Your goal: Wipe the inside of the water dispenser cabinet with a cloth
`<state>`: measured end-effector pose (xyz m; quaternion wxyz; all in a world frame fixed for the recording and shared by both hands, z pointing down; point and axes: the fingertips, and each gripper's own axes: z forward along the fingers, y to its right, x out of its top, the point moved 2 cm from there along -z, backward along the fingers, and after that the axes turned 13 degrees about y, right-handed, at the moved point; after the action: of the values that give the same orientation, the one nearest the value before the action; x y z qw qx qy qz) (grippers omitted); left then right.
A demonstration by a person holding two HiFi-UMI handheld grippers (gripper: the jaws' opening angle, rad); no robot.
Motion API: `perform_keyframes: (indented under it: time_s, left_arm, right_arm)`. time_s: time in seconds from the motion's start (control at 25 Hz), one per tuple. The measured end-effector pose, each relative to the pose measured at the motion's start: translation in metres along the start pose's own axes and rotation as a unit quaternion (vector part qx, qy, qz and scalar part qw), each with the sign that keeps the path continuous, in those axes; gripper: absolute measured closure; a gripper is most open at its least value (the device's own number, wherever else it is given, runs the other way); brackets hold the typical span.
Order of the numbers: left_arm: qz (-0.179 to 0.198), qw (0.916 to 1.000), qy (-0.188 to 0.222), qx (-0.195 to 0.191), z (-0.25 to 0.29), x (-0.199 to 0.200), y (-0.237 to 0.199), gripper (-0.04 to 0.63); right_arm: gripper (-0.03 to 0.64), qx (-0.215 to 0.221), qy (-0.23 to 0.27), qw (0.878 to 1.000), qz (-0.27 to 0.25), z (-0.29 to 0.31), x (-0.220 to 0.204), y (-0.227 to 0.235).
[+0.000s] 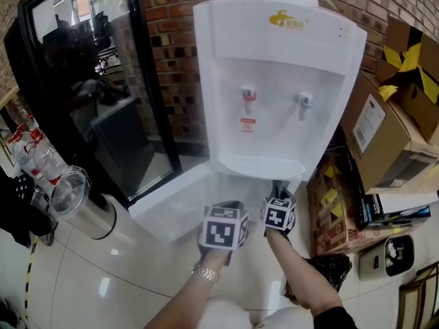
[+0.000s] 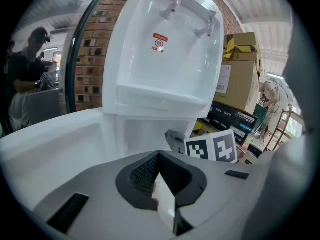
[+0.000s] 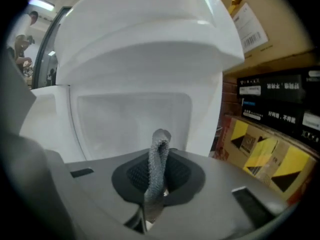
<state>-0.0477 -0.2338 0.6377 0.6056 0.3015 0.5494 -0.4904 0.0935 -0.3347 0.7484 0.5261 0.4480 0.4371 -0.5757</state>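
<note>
From my station the biggest thing in view is the tall white plastic water dispenser [image 1: 274,60] standing against the brick wall, with its two taps above a drip tray. Below the tray, its white cabinet door [image 1: 164,211] is swung wide open to my left, and the pale, bare-walled cabinet interior [image 3: 132,121] faces me directly in the right gripper view. Both tools are held low in front of that opening. The left gripper [image 2: 159,156] has its dark pads brought together at the tips with nothing caught between them, and it sits just beside the door. The right gripper [image 3: 159,151] is pinching a grey knitted cloth [image 3: 157,169], and a fold of it stands up past the jaw tips. The cloth is pointed at the cabinet but is short of the back wall and, as far as I can tell, is not touching any surface yet. I judge this to be the approach, with the wiping not yet begun. Next I would push the right tool forward into the opening until the cloth presses a wall, then sweep it sideways, keeping the left tool clear of the door.
</note>
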Motion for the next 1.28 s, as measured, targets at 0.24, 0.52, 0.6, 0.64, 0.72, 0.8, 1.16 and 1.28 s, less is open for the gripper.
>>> perform_keyframes:
  time_s: [0.24,0.52,0.6,0.64,0.72,0.8,1.16,1.28]
  left_arm:
    - [0.001,0.9999,0.004,-0.010,-0.006,0.004,0.004,0.594]
    - [0.002,0.9998,0.003,-0.017,-0.005,0.004,0.008,0.594]
    - [0.003,0.9999,0.002,-0.016,-0.004,0.003,0.007,0.594]
    - [0.003,0.9999,0.001,-0.016,-0.004,0.002,0.007,0.594]
    - [0.005,0.9999,-0.002,-0.016,-0.003,0.000,0.007,0.594]
    - [0.009,0.9998,-0.006,-0.014,-0.004,-0.001,0.005,0.594]
    - [0.003,0.9998,0.002,-0.017,-0.005,0.003,0.007,0.594]
    - [0.004,0.9998,-0.001,-0.018,-0.006,0.001,0.007,0.594]
  right_arm:
    - [0.597,-0.005,-0.072,0.997,0.006,0.007,-0.062,0.010]
    - [0.597,0.009,-0.077,0.996,0.044,0.003,-0.058,0.003]
    - [0.597,0.011,-0.029,0.999,0.031,0.002,-0.022,-0.001]
    - [0.597,0.005,-0.004,1.000,0.021,0.002,-0.006,0.000]
    - [0.597,-0.012,0.038,0.999,0.008,0.001,0.015,0.008]
    - [0.597,-0.026,0.050,0.998,0.010,0.001,0.020,0.015]
    - [0.597,-0.001,-0.089,0.996,0.018,0.012,-0.072,0.019]
    - [0.597,0.022,-0.124,0.991,0.034,0.012,-0.095,0.008]
